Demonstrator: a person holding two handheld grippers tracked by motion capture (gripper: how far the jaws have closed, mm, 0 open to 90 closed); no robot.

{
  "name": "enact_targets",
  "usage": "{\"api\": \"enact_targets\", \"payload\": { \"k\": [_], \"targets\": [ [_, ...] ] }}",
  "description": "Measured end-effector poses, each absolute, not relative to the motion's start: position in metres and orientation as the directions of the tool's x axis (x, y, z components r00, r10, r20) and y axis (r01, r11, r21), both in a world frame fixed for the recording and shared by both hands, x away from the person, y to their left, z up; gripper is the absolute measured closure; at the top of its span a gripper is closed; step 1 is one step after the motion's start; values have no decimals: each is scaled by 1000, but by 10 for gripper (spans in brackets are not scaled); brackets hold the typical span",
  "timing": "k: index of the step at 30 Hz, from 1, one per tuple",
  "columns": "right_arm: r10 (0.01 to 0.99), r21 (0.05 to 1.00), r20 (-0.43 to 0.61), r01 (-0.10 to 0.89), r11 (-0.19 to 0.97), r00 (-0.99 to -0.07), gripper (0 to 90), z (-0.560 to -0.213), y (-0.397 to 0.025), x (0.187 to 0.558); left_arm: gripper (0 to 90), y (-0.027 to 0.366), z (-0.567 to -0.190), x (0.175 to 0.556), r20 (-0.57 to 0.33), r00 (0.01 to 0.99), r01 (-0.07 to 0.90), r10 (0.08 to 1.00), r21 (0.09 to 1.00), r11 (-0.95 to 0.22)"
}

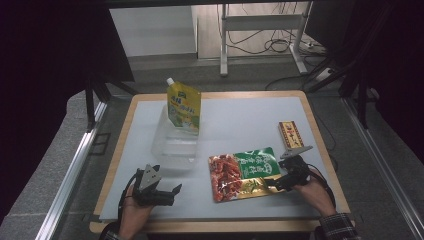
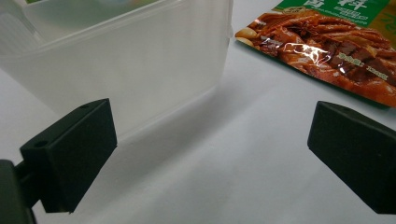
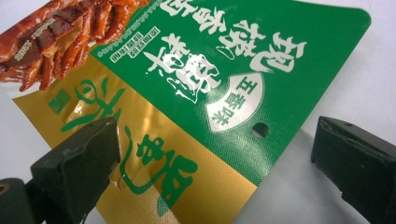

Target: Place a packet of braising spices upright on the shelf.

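Observation:
A flat snack bag, green and gold with red food printed on it, lies on the table's near right. My right gripper is at the bag's right end and stands open. In the right gripper view its left jaw is over the gold part of the bag and its right jaw over bare table, so the gripper straddles the bag's edge. My left gripper is open at the near left, nothing between its fingers. Just ahead of the left gripper stands a clear plastic tub, with the snack bag to its right.
A yellow spouted pouch stands upright at the far end of the clear tub. A small red and yellow box lies near the right edge of the white mat. Beyond the table, a metal stand and cables sit on the floor.

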State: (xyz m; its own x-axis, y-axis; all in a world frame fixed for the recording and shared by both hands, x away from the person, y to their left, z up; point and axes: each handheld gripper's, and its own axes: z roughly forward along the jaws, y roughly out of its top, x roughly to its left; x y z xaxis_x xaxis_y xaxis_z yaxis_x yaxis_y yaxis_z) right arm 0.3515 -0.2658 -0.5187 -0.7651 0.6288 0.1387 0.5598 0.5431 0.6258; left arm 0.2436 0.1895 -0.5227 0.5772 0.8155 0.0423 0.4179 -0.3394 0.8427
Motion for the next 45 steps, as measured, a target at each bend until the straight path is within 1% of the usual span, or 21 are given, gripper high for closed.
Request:
{"api": "enact_targets", "payload": {
  "k": [13, 29, 35, 39, 45],
  "targets": [
    [626, 623, 179, 580, 525, -759, 14, -519, -264, 351, 8, 189, -523, 244, 43, 577, 418, 815, 842, -340],
    [651, 619, 299, 661, 424, -697, 14, -518, -274, 350, 8, 189, -523, 244, 48, 583, 417, 811, 840, -349],
    [634, 613, 376, 695, 376, -675, 12, -518, -278, 350, 8, 188, -523, 244, 50, 584, 415, 810, 839, -352],
    [634, 614, 391, 702, 361, -668, 11, -517, -278, 350, 8, 188, -523, 244, 51, 585, 416, 809, 838, -353],
    [612, 635, 445, 712, 298, -653, 10, -513, -281, 350, 8, 188, -523, 244, 52, 587, 415, 808, 837, -355]
  ]
}}
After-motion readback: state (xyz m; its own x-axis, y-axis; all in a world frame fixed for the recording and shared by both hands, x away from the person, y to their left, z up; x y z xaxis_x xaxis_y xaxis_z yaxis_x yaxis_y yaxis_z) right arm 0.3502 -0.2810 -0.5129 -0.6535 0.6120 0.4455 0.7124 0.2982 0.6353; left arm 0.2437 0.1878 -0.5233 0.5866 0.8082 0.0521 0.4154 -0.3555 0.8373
